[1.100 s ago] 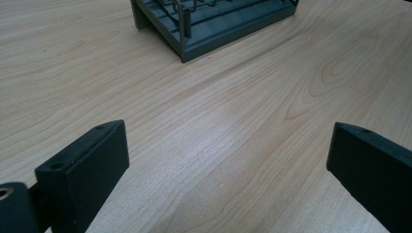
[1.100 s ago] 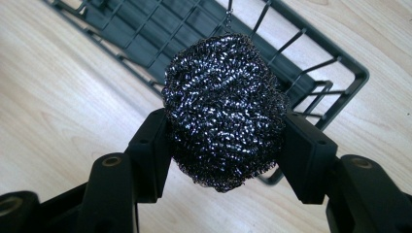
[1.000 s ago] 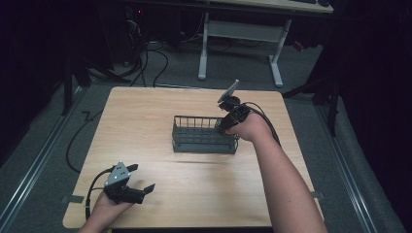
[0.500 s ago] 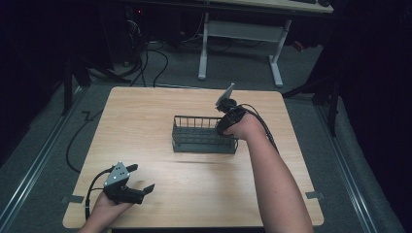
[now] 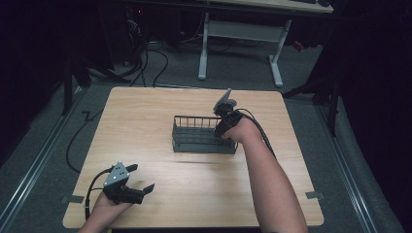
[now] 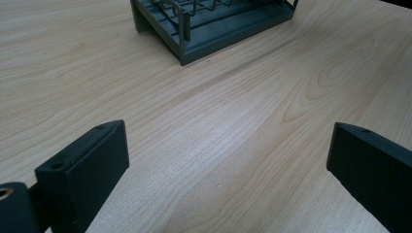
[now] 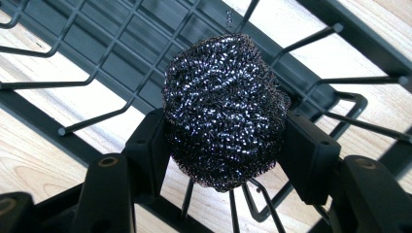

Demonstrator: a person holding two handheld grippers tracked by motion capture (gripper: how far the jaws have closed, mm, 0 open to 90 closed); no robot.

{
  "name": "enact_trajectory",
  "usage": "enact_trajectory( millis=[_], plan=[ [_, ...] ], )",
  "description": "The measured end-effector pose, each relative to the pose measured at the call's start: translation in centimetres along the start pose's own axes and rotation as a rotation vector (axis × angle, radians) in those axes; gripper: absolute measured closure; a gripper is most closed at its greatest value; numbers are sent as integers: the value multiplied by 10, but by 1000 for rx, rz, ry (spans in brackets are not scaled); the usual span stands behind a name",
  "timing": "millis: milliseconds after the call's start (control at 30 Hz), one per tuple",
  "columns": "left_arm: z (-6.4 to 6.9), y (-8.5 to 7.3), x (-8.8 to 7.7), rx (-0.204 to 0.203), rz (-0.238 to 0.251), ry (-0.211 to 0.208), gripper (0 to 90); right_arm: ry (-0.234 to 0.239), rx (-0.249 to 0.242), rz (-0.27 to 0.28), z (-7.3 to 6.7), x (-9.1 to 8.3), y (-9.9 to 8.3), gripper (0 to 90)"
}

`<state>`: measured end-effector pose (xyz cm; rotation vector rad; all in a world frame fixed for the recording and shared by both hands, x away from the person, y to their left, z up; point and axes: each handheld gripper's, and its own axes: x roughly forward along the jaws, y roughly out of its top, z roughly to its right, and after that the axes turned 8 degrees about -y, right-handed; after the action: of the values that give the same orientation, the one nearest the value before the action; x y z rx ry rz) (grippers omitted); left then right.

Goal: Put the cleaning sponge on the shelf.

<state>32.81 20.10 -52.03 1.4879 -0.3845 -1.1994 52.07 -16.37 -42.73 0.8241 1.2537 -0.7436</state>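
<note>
A dark wire rack [image 5: 204,136] stands on the wooden table [image 5: 145,121], a little right of centre. My right gripper [image 5: 222,130] points down into the rack's right end. Between its jaws sits a dark, glittering steel-wool scourer [image 7: 223,109], gripped on both sides, with the rack's wires [image 7: 121,58] just below it. My left gripper [image 5: 142,190] rests near the table's front left corner, jaws wide apart and nothing between them. In the left gripper view the rack [image 6: 214,22] lies ahead across bare wood.
A white-legged desk [image 5: 240,43] stands beyond the table's far edge, with cables on the floor [image 5: 145,53] at the back left. Bare wood lies between the rack and my left gripper.
The right hand has shifted very slightly left over the rack's right end. The left gripper has stayed in place.
</note>
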Motion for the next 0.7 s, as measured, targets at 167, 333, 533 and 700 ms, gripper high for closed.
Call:
enact_trajectory(
  millis=[167,333,533,700],
  plan=[
    [0,0,0,-1,2,-4,22,-2,2,18,-1,-1,0,343],
    [0,0,0,-4,2,-6,22,21,32,35,2,-12,0,328],
    [0,0,1,1,-5,-6,22,13,10,71,3,-27,-2,327],
    [1,0,2,8,-11,-7,22,14,10,109,3,-45,-3,327]
  ],
)
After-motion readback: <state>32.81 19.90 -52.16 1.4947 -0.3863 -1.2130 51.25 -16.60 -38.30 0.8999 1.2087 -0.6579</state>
